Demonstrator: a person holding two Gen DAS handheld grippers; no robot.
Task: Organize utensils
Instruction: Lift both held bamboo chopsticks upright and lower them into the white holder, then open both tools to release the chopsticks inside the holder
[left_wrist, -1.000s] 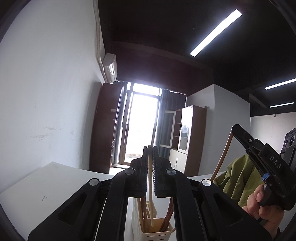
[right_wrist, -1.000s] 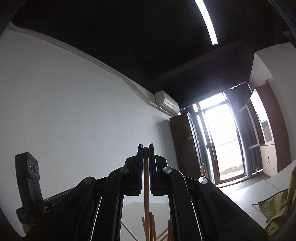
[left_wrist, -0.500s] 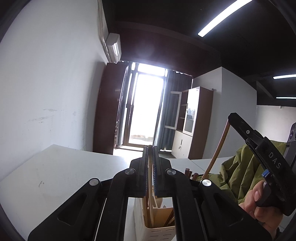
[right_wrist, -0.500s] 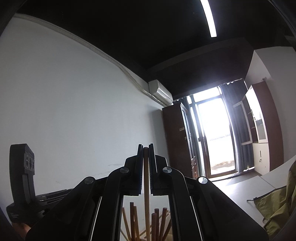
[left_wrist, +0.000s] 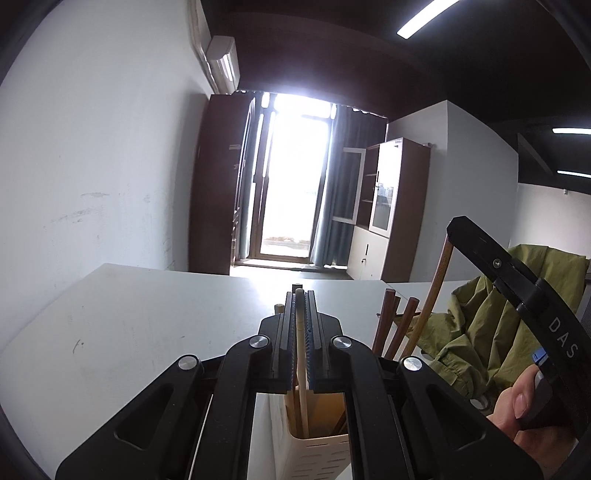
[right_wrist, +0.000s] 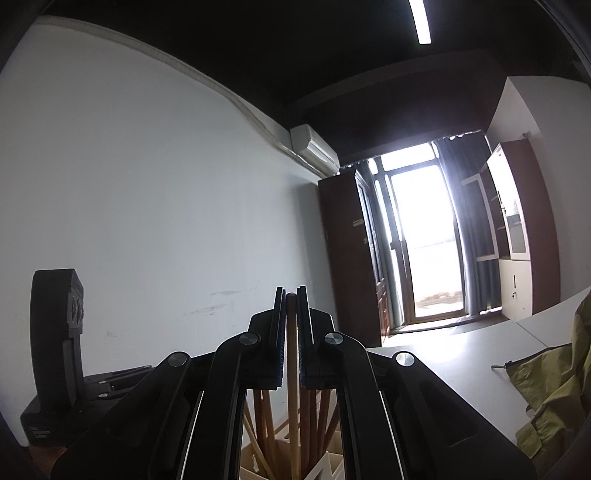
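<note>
We see two claws, each clamped on one stick. The left gripper (left_wrist: 300, 325) pinches one pale chopstick (left_wrist: 301, 369) upright, its lower end inside the cream slotted holder (left_wrist: 317, 450) just below the jaws. The right gripper (right_wrist: 291, 325) pinches one brown chopstick (right_wrist: 291, 369) above roughly six wooden sticks (right_wrist: 264, 424) standing below.

Both grippers lower toward the holder

The left gripper (left_wrist: 300, 325) and right gripper (right_wrist: 291, 321) have sunk; more of the white holder (left_wrist: 317, 452) and its sticks (left_wrist: 400, 328) shows.
</note>
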